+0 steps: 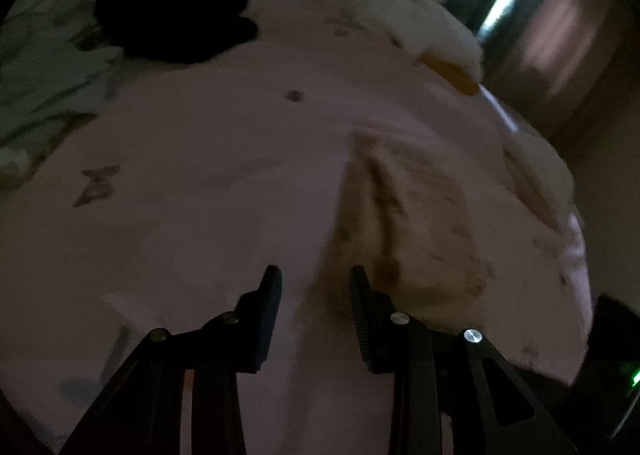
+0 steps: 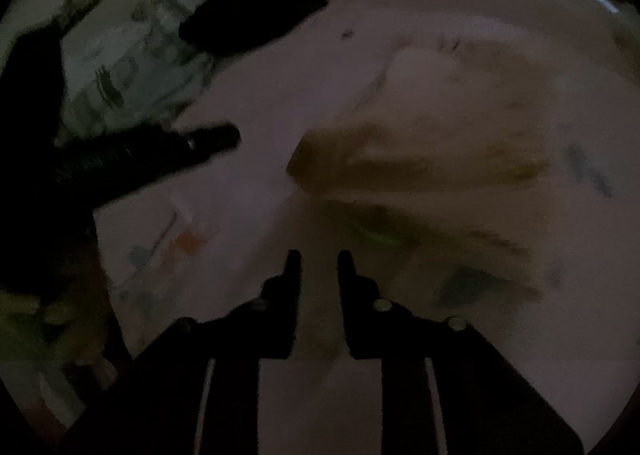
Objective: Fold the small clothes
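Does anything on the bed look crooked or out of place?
The small beige patterned garment lies bunched and creased on the pink bedsheet, not flat. A crumpled black cloth sits apart near the sheet's far edge. Dim, blurred views hide finer detail.

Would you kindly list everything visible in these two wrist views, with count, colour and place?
Bedsheet: one, pale pink with small prints, spread under everything.
Small garment: one, cream-tan with faint prints, lying on the sheet ahead of both grippers; blurred.
Dark clothes pile: one heap, black, far left on the sheet.
Patterned bedding: one, white with green-grey marks, at the left edge.
White bedding: one bundle with a yellow patch, far right edge.
Curtain: pinkish, background right.
Left hand-held gripper: one, black, open, empty.
Right hand-held gripper: one, black, slightly open, empty.
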Demonstrator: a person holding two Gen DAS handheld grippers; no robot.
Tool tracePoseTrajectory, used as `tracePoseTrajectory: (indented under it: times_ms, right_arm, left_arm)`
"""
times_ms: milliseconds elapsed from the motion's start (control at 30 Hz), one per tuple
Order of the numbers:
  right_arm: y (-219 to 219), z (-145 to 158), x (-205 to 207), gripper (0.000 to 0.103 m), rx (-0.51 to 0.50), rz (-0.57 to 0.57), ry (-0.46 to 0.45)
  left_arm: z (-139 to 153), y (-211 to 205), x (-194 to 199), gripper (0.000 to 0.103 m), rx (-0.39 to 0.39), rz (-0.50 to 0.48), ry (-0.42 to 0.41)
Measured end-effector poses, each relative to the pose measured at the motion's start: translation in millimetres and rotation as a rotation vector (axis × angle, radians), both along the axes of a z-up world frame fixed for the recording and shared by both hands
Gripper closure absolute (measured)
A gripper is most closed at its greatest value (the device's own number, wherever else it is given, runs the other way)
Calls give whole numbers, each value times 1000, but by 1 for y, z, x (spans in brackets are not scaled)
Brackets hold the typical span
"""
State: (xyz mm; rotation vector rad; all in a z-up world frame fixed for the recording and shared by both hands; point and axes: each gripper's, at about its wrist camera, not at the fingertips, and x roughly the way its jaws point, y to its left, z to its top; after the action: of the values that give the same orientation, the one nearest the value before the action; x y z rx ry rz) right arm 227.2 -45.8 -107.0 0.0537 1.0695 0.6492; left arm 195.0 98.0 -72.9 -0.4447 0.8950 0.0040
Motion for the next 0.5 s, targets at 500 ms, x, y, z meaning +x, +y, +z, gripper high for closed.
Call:
tracePoseTrajectory:
  times_ms: [500]
  right_arm:
    - [-100, 22, 35, 30, -44, -295, -127]
  left_arm:
    - [-22, -6, 55, 37, -81, -127, -15]
